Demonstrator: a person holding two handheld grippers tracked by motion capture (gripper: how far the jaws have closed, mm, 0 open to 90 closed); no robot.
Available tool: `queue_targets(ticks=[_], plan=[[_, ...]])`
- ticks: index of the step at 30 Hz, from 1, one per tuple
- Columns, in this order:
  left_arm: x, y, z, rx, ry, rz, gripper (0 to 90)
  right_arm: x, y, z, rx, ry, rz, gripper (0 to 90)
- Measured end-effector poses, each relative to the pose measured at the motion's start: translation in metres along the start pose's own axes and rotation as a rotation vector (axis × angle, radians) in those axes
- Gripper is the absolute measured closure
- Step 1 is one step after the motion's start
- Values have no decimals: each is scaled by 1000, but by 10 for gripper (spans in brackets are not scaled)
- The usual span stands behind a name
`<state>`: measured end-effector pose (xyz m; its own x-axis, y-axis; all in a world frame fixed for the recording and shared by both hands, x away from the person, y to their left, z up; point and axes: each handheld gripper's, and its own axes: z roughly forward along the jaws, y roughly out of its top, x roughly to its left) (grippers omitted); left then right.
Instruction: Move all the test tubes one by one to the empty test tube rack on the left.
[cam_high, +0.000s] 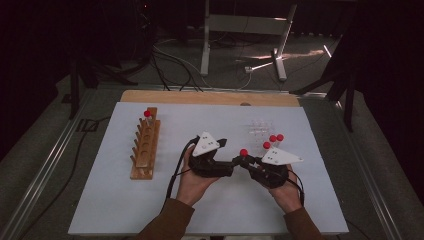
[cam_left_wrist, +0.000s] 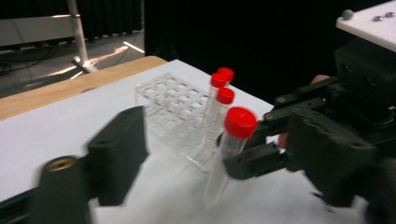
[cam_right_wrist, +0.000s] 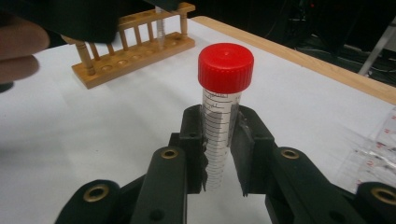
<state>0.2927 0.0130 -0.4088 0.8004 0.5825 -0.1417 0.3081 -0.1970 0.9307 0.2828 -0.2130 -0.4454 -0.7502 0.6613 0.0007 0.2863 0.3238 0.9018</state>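
Right tongs (cam_right_wrist: 218, 154) clamp 1 red-capped tube (cam_right_wrist: 223, 107) upright near the bench's (cam_high: 115, 200) middle. Left tongs (cam_high: 226, 144), partly parted with nothing between them, face it. 3 more tubes stand in a clear rack (cam_high: 260, 131) toward the right edge; a wooden rack (cam_high: 146, 145) sits toward the left.

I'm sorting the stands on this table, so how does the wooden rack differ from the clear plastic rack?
The wooden rack is solid brown wood with a single row of round holes; the clear plastic rack is see-through with a grid of square cells. The wooden rack holds one red-capped tube, the clear plastic rack three. In the high view the wooden rack lies on the left of the table, the clear plastic rack on the right. Both hold their tubes upright.
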Motion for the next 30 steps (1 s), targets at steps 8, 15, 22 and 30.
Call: queue_targets(ticks=[8, 15, 22, 30], plan=[[-2, -3, 19, 48, -42, 4, 568, 2, 0, 1, 1, 12, -7, 746], [-2, -4, 25, 71, -55, 7, 699, 1, -1, 2, 6, 10, -6, 745], [-3, -4, 25, 69, -32, 16, 709, 0, -2, 3, 2, 15, -1, 698], [1, -2, 22, 57, -12, 0, 710, -8, -5, 1, -10, 45, 34, 416]])
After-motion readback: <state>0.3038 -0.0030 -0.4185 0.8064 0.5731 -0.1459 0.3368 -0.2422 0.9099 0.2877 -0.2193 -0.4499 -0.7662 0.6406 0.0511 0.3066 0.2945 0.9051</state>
